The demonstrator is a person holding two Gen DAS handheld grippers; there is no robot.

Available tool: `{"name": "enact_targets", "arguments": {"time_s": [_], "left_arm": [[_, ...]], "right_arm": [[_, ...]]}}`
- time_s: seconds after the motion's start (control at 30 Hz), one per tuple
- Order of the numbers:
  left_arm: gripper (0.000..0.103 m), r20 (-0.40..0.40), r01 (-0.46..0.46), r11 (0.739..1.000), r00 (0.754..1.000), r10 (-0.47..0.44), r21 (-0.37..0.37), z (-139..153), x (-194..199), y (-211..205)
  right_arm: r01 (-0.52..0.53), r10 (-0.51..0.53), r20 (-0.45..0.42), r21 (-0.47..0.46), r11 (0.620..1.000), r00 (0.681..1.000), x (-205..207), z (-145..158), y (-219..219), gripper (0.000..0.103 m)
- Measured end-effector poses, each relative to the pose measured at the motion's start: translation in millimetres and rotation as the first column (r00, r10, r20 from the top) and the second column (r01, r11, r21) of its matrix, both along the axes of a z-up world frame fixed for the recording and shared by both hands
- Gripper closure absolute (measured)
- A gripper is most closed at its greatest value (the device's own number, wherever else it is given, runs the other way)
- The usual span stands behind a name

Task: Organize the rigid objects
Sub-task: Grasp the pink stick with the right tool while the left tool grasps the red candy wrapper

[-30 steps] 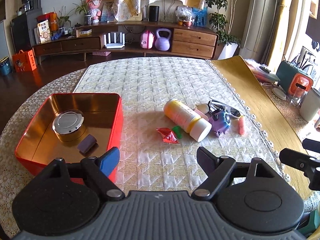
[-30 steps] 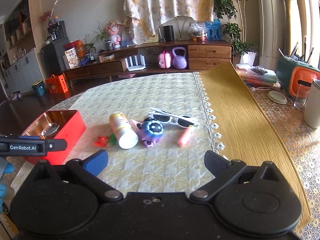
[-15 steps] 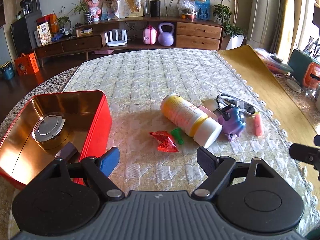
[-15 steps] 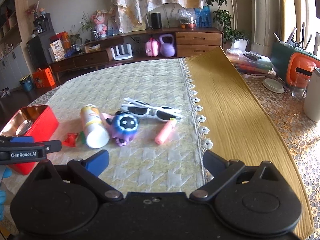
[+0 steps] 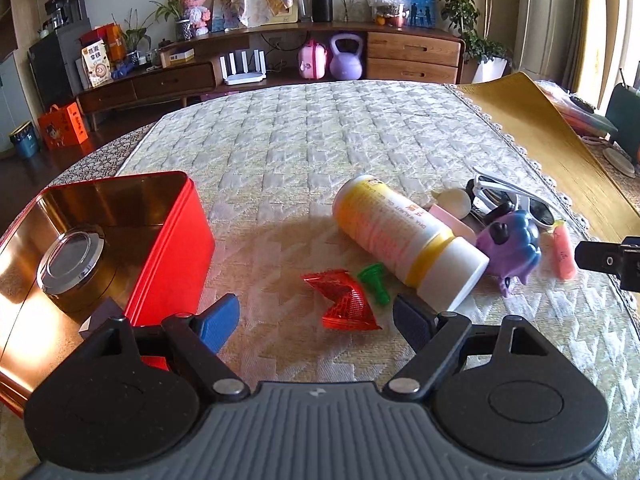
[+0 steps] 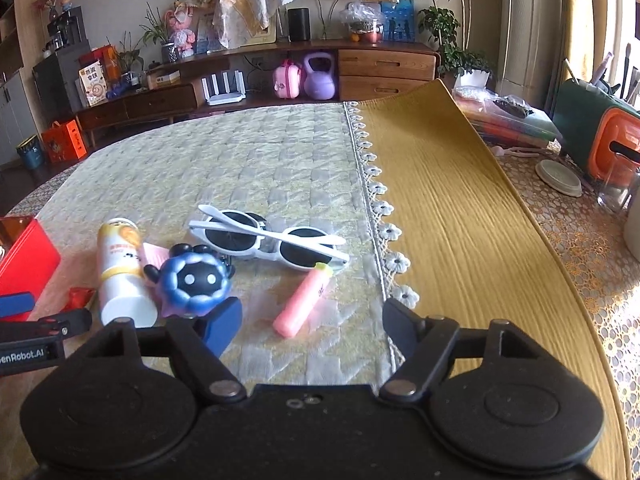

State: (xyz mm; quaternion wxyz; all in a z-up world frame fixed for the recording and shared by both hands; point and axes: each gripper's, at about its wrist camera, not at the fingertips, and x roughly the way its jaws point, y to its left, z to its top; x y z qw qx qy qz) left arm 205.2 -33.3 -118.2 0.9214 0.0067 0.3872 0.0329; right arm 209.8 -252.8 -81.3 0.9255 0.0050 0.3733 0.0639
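The right gripper (image 6: 312, 326), jaws closing but empty, framed the pink tube (image 6: 303, 299) lying lengthwise just ahead.

A round table (image 6: 568, 240) carries a quilted cream mat (image 5: 320, 136) and a mustard cloth (image 6: 448, 208); on the mat lie a red tin (image 5: 172, 248), a bottle (image 5: 400, 236), white sunglasses (image 6: 264, 240) and a pink tube (image 6: 304, 300)
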Motion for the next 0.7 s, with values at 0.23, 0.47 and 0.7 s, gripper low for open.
{"name": "enact_targets", "arguments": {"time_s": [0.23, 0.47, 0.7], "left_arm": [[0.029, 0.008, 0.017, 1.0, 1.0, -0.017, 0.002, -5, 4, 0], [0.049, -0.005, 0.017, 1.0, 1.0, -0.017, -0.02, -9, 6, 6], [0.068, 0.0, 0.013, 0.999, 1.0, -0.013, -0.047, -9, 9, 13]], "right_arm": [[0.002, -0.002, -0.017, -0.02, 1.0, 1.0, 17, -10, 8, 0.043], [0.002, -0.003, -0.026, -0.038, 0.999, 1.0, 22, -16, 12, 0.062], [-0.001, 0.0, -0.031, -0.033, 0.999, 1.0, 21, -19, 13, 0.078]]}}
